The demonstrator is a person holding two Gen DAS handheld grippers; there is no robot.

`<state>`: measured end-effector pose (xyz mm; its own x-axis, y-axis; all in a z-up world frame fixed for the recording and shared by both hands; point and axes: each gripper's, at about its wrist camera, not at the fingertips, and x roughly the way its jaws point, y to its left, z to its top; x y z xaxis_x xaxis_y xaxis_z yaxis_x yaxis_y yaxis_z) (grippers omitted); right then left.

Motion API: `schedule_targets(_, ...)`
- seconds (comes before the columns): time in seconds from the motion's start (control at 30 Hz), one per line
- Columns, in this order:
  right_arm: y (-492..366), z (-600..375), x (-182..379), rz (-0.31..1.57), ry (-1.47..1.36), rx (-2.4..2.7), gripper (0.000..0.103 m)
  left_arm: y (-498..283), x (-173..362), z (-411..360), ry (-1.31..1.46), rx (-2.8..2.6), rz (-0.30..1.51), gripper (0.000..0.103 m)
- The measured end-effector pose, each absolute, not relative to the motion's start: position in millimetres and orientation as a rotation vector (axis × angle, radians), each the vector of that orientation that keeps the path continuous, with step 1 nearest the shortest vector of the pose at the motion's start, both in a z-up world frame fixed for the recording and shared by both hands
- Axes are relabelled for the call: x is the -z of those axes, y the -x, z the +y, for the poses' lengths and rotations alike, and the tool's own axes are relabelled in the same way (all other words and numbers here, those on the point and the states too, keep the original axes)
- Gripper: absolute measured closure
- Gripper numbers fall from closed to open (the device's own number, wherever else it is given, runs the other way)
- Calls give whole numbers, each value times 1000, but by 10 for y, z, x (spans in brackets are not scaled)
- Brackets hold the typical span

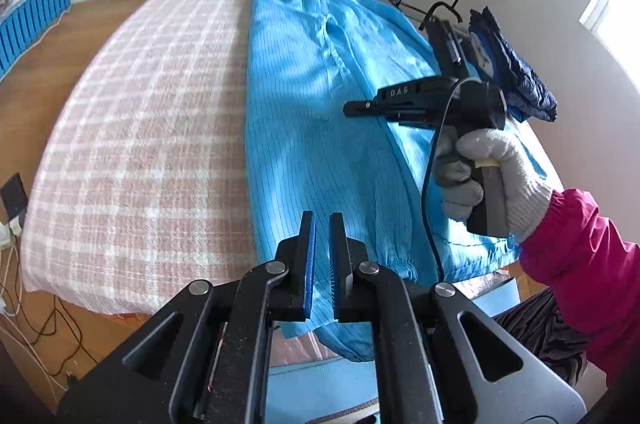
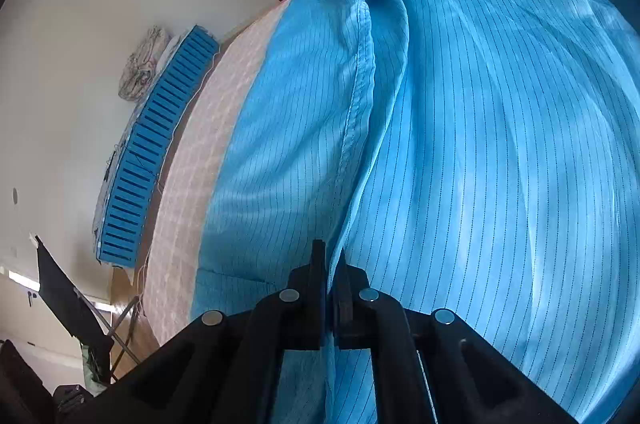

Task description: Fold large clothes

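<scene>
Thin pinstriped blue garment with a slight sheen lies on a coarse-woven pink checked cloth; knit glove grips matt black plastic.

I see matte black two-finger left gripper, blue pads, silver rivets; grey knit-gloved hand, magenta sleeve

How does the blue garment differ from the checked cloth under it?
The blue garment is plain bright blue with thin dark lines; the checked cloth is pink and white squares. The garment is creased and hangs over the near edge; the cloth lies flat. Both are spread on the same surface.
</scene>
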<state>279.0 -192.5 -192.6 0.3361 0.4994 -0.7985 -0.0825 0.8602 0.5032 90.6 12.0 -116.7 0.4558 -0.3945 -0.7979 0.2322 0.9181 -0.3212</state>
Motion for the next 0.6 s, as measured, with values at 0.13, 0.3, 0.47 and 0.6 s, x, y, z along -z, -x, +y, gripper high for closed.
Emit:
schedule_targets(0.13, -2777, -1902, 1936, 1171, -355, -378, 103, -1070, 1593, -82, 173, 373, 1138, 99)
schedule_targets(0.3, -2772, -1815, 1903, 1168, -295, -368, 92, -1096, 1875, -242, 108, 354, 1178, 99)
schedule_targets(0.47, -2635, -1935, 1709, 1125, -248, -337, 63, -1070, 1610, -310, 52, 368, 1110, 99)
schedule_targets(0.6, -2425, -2166, 1480, 1087, -236, -336, 59, -1027, 1204, -259, 29, 343, 965, 99)
